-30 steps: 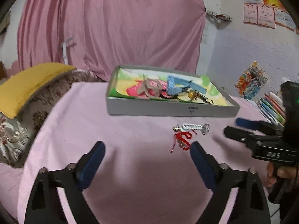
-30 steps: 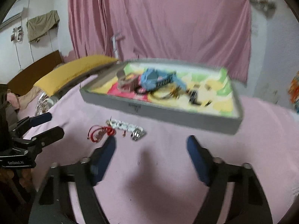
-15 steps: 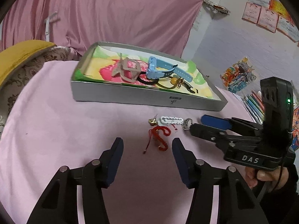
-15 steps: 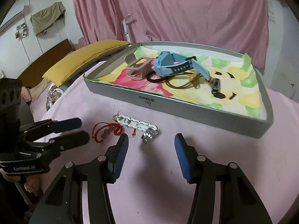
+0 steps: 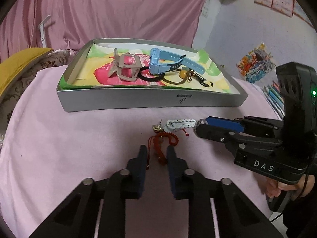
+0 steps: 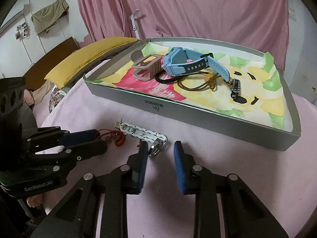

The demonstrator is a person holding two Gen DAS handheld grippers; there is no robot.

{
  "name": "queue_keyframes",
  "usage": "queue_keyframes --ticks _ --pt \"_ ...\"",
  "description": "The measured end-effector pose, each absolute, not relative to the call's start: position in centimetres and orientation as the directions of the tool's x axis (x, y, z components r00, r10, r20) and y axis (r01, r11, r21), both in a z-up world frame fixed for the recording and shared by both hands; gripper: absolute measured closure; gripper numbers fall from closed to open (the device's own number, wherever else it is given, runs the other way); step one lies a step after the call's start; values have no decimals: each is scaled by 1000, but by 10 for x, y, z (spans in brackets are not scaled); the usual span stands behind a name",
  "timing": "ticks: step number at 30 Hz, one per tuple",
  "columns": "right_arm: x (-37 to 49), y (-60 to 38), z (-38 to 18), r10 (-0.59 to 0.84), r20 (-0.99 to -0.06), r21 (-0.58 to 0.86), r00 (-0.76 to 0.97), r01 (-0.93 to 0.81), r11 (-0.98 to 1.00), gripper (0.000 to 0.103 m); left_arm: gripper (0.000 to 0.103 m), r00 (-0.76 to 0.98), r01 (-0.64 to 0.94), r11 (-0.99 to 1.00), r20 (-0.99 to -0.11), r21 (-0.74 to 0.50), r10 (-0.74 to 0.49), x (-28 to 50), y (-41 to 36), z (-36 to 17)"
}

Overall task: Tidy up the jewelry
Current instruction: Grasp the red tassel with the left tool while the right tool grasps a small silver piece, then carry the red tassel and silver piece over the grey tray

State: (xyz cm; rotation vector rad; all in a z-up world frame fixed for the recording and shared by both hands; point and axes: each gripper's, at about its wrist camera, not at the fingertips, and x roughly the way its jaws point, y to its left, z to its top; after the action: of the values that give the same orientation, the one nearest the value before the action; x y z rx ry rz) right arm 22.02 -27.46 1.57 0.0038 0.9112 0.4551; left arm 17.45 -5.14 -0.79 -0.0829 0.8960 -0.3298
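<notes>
A red cord bracelet (image 5: 162,141) and a white chain bracelet (image 5: 181,123) with a metal ring lie on the pink cloth in front of a grey tray (image 5: 150,101). My left gripper (image 5: 156,154) is low over the cloth, its jaws narrowed with a small gap around the red cord's near end. My right gripper (image 6: 160,148) is narrowly open, its jaws on either side of the white chain's (image 6: 142,133) ring end. The red cord (image 6: 116,138) also shows in the right wrist view beside the left gripper (image 6: 97,140).
The tray (image 6: 198,117) holds a blue watch (image 6: 190,63), a beige hair clip (image 6: 146,67), a black hair tie, an amber cord and a dark charm. A yellow cushion (image 6: 89,59) lies at the left. Pencils and papers (image 5: 273,97) lie at the right.
Both grippers have moved forward and down to the bracelets. Both pairs of jaws have narrowed, the left around the red cord, the right around the white chain's ring.
</notes>
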Motion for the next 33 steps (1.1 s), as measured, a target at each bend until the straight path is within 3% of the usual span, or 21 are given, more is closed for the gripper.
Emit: queue_keyframes --ticks 5,15,33 --pt "220 -275 15 392 -758 202 521 -384 901 98 97 569 269 942 -755 -203 -325 172 -54 -7" --pt "190 -294 28 398 -692 196 602 -374 906 98 98 639 258 942 -693 -215 -334 152 -48 10" --pt "191 -309 104 319 -315 94 894 -305 948 98 98 910 253 957 -299 -144 -286 186 -70 90"
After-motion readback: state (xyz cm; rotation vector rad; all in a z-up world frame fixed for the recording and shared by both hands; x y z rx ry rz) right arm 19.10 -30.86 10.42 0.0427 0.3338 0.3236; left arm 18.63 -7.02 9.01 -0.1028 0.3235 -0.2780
